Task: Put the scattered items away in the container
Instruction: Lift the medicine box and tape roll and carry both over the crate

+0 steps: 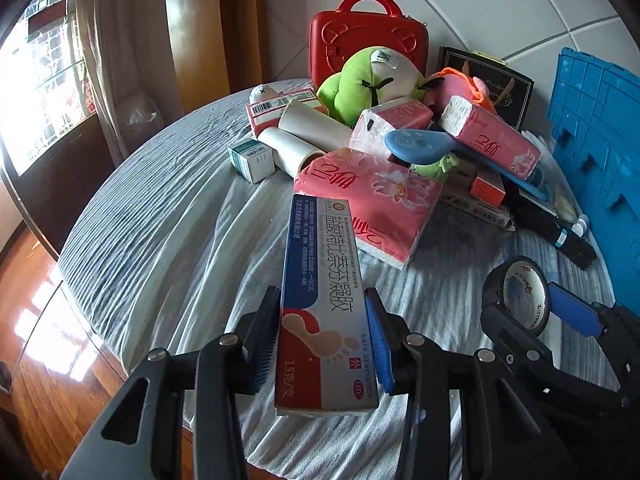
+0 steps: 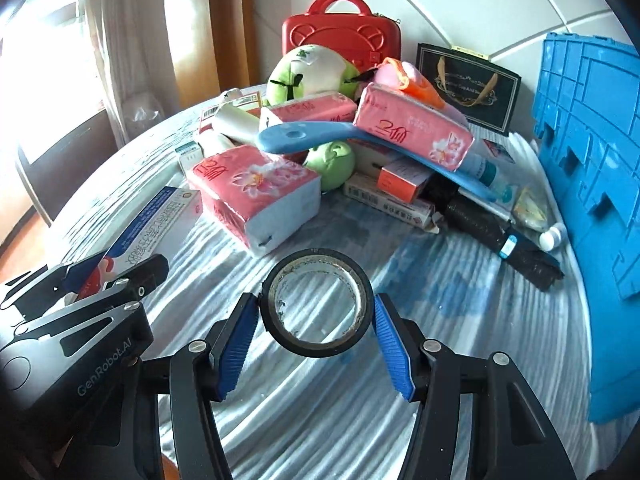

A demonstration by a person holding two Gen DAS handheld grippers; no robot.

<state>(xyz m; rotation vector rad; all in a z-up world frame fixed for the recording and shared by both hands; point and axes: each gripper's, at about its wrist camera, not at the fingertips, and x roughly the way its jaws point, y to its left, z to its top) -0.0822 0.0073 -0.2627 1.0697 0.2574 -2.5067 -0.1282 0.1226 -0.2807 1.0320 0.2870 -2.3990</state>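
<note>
Left claw (image 1: 325,340) pinched the ointment box (image 1: 324,304), lower centre of frame. Right claw (image 2: 316,320) clamped the black tape roll (image 2: 316,302) above the tabletop (image 2: 440,280). Blue crate (image 2: 592,200) stood at right edge.

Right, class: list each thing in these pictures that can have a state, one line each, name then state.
Left gripper: shut on the ointment box.
Ointment box: held lengthwise, lifted off the cloth.
Right gripper: shut on the tape roll.
Tape roll: held by its outer rim, hole facing the camera.
Red case: closed, upright.
Blue crate: standing on its side.
Tissue pack: sealed, lying tilted.
</note>
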